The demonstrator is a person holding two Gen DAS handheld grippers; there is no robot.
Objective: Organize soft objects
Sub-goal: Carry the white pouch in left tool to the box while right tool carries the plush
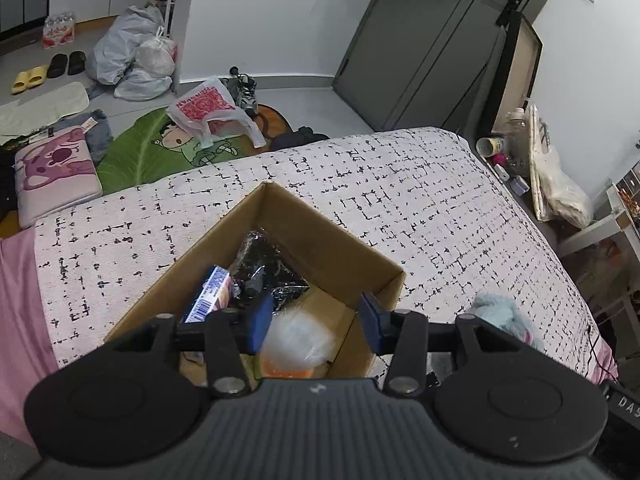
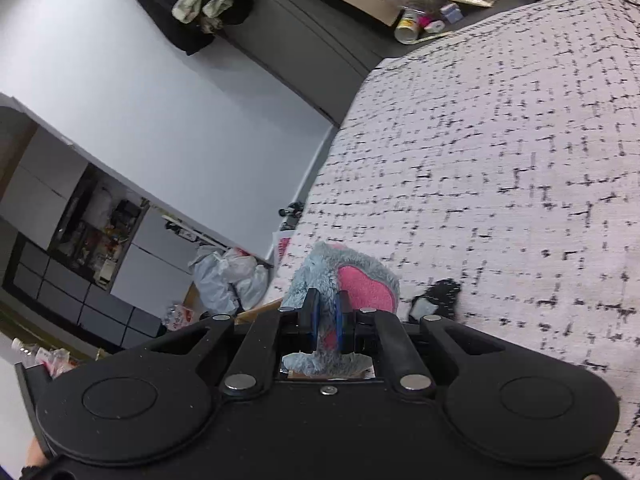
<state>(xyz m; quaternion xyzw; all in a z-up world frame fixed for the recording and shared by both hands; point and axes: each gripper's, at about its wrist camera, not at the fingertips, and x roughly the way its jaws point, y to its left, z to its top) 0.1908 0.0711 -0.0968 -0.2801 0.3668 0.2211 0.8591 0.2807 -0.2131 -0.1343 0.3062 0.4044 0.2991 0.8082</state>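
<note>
An open cardboard box stands on the bed. Inside lie a black item in clear wrap, a blue and white packet and a clear bag over something orange. My left gripper is open and empty just above the box's near part. A light blue plush toy lies on the bed to the right of the box. My right gripper is shut on this blue and pink plush toy, held above the bed. A black and white part of the toy shows beside it.
The bed cover is white with black dashes. Beyond the bed's far edge lie a green rug, a pink cushion, plastic bags and shoes. A cluttered side table stands at the right, by a grey door.
</note>
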